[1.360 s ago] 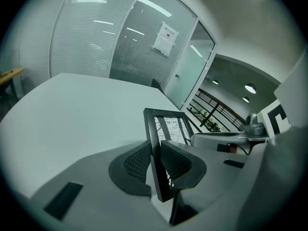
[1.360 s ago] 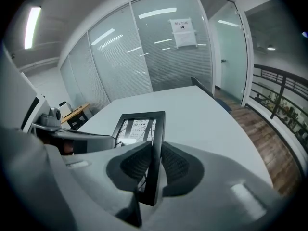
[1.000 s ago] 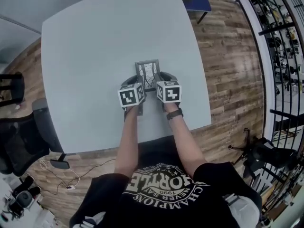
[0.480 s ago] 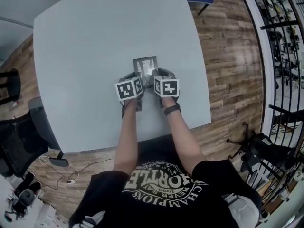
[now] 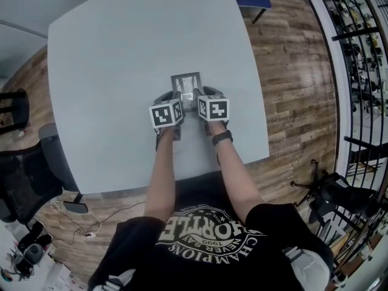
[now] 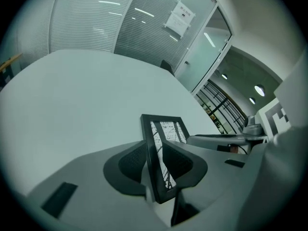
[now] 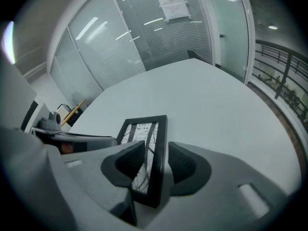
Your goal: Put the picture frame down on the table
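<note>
Picture frame [image 5: 186, 85] pinched on both sides
Left gripper [image 6: 155, 163] and right gripper [image 7: 155, 163] clamp its long edges; long axis points at the table's [image 5: 121, 53] far edge.

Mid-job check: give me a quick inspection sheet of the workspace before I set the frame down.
Surface: pale grey table, plain top.
Job's things: picture frame, black, tilted, held by both side edges; contact with the table cannot be told.
Clutter: nothing seen on the table.
Tongs: left tongs shut on the frame's left edge; right tongs shut on its right edge.
Cables: thin cable on the floor by the table's near-left corner.
Surroundings: wood floor; black office chair at left; black railing at right.
</note>
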